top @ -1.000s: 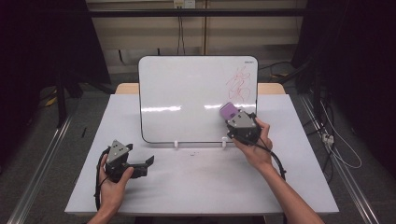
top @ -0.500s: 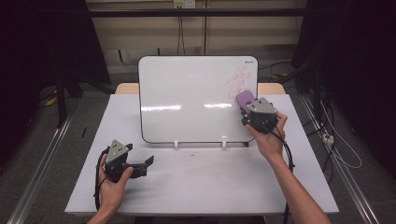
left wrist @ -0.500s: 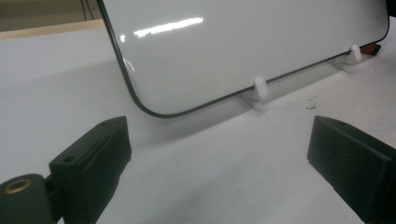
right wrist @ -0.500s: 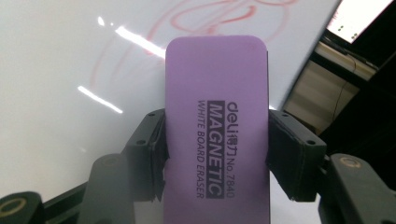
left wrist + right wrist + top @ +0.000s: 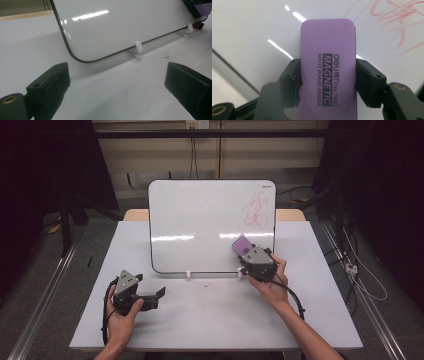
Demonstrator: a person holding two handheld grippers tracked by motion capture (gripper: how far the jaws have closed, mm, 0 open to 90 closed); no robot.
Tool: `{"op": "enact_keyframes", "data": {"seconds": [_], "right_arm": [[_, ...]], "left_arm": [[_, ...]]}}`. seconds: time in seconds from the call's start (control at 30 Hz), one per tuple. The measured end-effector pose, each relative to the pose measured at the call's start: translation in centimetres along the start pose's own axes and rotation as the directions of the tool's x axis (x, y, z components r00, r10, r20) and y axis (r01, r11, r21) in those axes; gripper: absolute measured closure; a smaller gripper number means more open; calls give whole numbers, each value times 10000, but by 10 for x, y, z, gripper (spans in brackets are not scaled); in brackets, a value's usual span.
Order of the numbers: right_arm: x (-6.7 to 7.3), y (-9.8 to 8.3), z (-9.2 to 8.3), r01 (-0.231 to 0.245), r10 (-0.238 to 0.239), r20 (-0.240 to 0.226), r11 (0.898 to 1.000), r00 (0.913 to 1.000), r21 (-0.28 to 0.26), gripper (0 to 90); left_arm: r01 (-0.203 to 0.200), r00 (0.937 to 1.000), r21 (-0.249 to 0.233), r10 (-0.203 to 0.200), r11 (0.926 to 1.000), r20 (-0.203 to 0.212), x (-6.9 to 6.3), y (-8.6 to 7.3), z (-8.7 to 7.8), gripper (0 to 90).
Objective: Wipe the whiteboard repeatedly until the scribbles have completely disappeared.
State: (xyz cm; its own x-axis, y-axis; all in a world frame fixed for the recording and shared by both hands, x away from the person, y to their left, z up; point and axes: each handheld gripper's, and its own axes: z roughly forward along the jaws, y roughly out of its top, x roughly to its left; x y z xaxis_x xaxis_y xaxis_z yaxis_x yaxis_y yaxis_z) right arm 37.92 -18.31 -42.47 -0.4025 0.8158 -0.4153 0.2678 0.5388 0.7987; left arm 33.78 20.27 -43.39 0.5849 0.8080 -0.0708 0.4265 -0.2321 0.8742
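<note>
From above, the right gripper [image 5: 246, 251] clamps a purple eraser [image 5: 242, 244] at the whiteboard's [image 5: 200, 220] lower right; the red scribble [image 5: 256, 210] at far right looks unwiped. The left gripper [image 5: 117, 82] rests open, empty, near the board's left corner. Close up, the eraser [image 5: 328, 62] reads "MAGNETIC".

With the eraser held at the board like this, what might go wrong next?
1. The red scribble sits in the whiteboard's upper right corner, while the purple eraser in the right tongs is lower; a short stroke may miss it.
2. The board stands tilted on small white feet; pressing may push it back or tip it, as the left tongs rest open on the table, apart from it.
</note>
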Motion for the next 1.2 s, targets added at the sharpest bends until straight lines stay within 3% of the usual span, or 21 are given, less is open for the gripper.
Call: {"op": "enact_keyframes", "data": {"seconds": [0.13, 0.23, 0.43, 0.77, 0.93, 1.07, 1.2], "right_arm": [[11, -2, -1, 378, -375, -287, 9992, 9989, 127, 419], [4, 0, 0, 74, -72, -301, 10000, 9995, 63, 419], [-28, 17, 5, -859, 860, 145, 9963, 9962, -57, 419], [-69, 42, 13, -1499, 1518, 945, 9883, 9839, -271, 419], [-88, 51, 15, -1532, 1559, 1423, 9877, 9775, -296, 419], [-98, 57, 15, -1746, 1771, 1669, 9842, 9699, -300, 419], [-93, 57, 16, -1556, 1582, 1572, 9874, 9748, -283, 419]], "left_arm": [[-20, 10000, 15, 20, 10000, 6, 1, 0, 0, 60], [-32, 10000, 41, 32, 10000, -6, 1, -1, -1, 60], [-38, 10000, 36, 38, 10000, 25, 1, 0, 0, 60], [48, 10000, -9, -48, 10000, -9, 3, -1, -2, 60], [45, 10000, 23, -45, 10000, -7, 3, -1, -1, 60], [40, 10000, -25, -40, 10000, 14, 0, 2, 2, 60], [-4, 10000, 29, 4, 10000, 56, -1, 1, 2, 60]]}}
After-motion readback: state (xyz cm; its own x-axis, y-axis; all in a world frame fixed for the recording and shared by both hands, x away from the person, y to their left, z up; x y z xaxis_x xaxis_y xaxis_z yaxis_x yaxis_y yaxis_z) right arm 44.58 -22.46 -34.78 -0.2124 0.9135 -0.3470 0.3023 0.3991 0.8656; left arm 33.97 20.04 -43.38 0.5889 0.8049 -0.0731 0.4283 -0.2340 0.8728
